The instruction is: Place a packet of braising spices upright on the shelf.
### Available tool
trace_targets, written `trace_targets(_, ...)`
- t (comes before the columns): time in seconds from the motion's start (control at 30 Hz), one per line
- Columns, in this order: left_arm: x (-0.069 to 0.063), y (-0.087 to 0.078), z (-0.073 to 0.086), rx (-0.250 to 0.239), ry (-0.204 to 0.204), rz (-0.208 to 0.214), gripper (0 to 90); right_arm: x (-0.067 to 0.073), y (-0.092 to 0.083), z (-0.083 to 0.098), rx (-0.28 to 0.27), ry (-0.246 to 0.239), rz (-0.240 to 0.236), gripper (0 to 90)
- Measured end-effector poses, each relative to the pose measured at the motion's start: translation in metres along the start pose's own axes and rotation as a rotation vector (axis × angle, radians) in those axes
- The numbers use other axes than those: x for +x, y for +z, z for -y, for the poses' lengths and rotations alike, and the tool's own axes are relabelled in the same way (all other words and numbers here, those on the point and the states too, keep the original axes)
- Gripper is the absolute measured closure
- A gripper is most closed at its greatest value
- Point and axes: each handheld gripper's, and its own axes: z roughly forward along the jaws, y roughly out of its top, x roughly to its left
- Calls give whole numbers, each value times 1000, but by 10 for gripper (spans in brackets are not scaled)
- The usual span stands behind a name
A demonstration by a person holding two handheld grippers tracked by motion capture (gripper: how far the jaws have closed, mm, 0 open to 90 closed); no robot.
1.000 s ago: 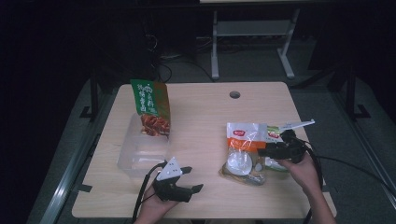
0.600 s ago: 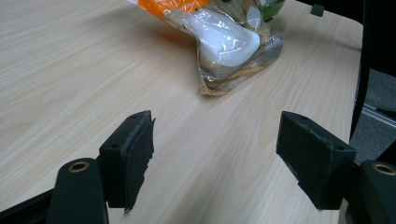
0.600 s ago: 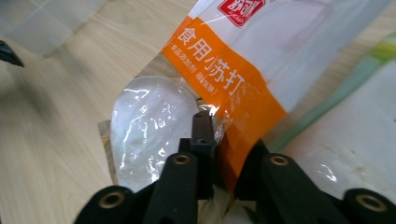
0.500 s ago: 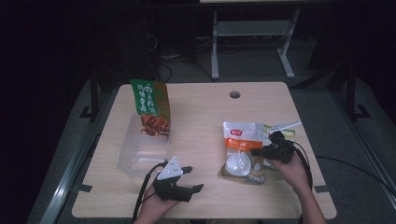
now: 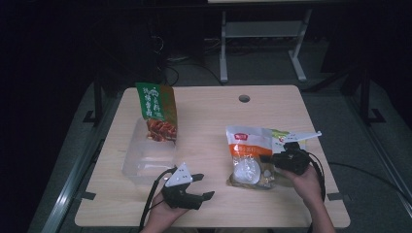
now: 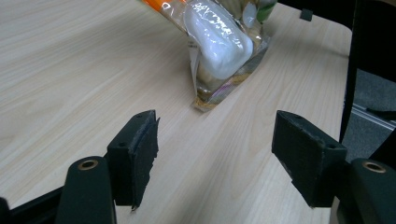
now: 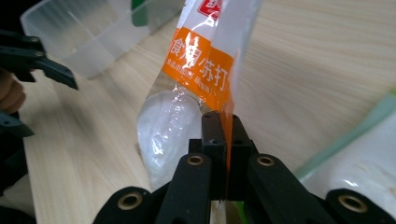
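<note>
High view: the orange-and-white snack bag (image 5: 251,158) lies lengthwise on the table's (image 5: 214,121) right half, top edge pointing away. Left gripper view: left gripper (image 6: 215,154) gapes wide, empty. Right gripper view: right gripper (image 7: 223,135) pinches the bag's edge.

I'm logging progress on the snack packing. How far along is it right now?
Done: the green snack bag already leans in the clear plastic bin. In hand: the right tool is shut on the edge of the orange-labelled bag, which looks barely lifted from the table. Left: carrying it to the bin, probably; the left tool waits open and empty.
</note>
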Motion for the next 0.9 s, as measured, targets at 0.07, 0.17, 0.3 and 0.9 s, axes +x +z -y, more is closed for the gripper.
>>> trace_targets(0.07, 0, 1, -3, -2, 3, 5, 318, 4, -2, -1, -14, -15, -10, 896)
trace_targets(0.17, 0, 4, -7, 3, 3, 8, 324, 10, -4, -2, -34, -37, -24, 896)
trace_targets(0.3, 2, 12, -14, 11, 1, 27, 339, 16, -7, -1, -42, -56, -26, 896)
trace_targets(0.9, 20, 47, -36, -19, -84, 95, 509, 51, -1, -14, -130, -151, -168, 899)
